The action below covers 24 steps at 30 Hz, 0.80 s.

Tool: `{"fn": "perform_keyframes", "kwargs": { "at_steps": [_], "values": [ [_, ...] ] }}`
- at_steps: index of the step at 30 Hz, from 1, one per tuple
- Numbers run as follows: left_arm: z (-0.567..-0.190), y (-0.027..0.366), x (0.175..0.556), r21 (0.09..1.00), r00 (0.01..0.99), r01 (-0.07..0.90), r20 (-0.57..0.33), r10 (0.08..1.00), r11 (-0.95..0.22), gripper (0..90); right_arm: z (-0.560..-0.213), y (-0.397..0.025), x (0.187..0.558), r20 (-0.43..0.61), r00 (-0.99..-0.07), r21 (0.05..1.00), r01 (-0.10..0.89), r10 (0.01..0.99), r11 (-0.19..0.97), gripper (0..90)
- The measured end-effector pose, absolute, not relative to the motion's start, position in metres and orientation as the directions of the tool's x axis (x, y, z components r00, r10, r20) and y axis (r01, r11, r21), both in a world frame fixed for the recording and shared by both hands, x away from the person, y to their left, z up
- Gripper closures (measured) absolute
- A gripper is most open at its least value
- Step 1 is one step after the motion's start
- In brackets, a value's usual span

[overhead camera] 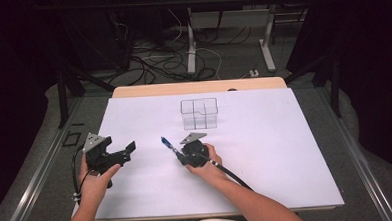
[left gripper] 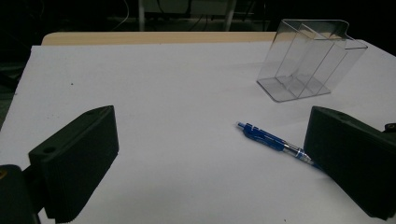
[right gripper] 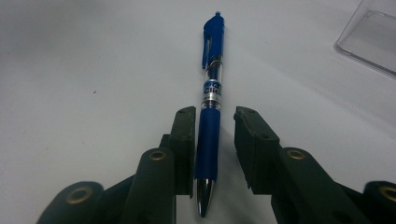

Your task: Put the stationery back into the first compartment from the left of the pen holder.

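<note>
Pen (right gripper: pixel 211 93) is the thing being worked here, a blue click pen lying flat on the white table (overhead camera: pixel 286 151), roughly at 7 o'clock from the clear divided organizer (overhead camera: pixel 199 114) and a little way off from it. In the right gripper view it runs straight up between the jaws, metal tip toward the camera, clip end pointing to 12 o'clock.

Right gripper (overhead camera: pixel 178 154) is straddling the rubber grip section. One jaw looks like it's touching or almost touching the barrel, the other has a clear gap, so the jaws are parted and not clamped yet. I'd call this the pre-grasp step: lined up, not holding.

Left gripper (overhead camera: pixel 128 148) sits well off at 9 o'clock from the pen, jaws spread wide with nothing between them. From its own view you can see the pen and the organizer out ahead at about 1 o'clock.

My guess for the next move: squeeze the right jaws onto the grip, keep the pen centred so it doesn't roll out sideways, then lift. If it's headed for the organizer, it'll need tipping upright to drop into one of those narrow compartments.
</note>
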<state>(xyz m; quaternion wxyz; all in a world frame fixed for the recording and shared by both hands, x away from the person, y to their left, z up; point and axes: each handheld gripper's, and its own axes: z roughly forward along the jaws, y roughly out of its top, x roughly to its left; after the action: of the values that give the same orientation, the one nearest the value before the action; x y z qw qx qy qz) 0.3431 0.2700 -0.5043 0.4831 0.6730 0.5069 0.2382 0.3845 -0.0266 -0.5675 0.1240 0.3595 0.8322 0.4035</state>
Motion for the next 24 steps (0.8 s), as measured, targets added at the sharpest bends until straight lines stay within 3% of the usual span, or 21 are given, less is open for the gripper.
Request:
{"fn": "perform_keyframes", "kwargs": {
  "at_steps": [24],
  "values": [
    [-0.5047, 0.2698, 0.3433, 0.89, 0.375, 0.455, -0.169, 0.911, -0.022, 3.0, -0.5699, -0.0227, 0.389, 0.088, -0.701, 0.765, 0.502, 0.707, 0.403, 79.0]
  ]
}}
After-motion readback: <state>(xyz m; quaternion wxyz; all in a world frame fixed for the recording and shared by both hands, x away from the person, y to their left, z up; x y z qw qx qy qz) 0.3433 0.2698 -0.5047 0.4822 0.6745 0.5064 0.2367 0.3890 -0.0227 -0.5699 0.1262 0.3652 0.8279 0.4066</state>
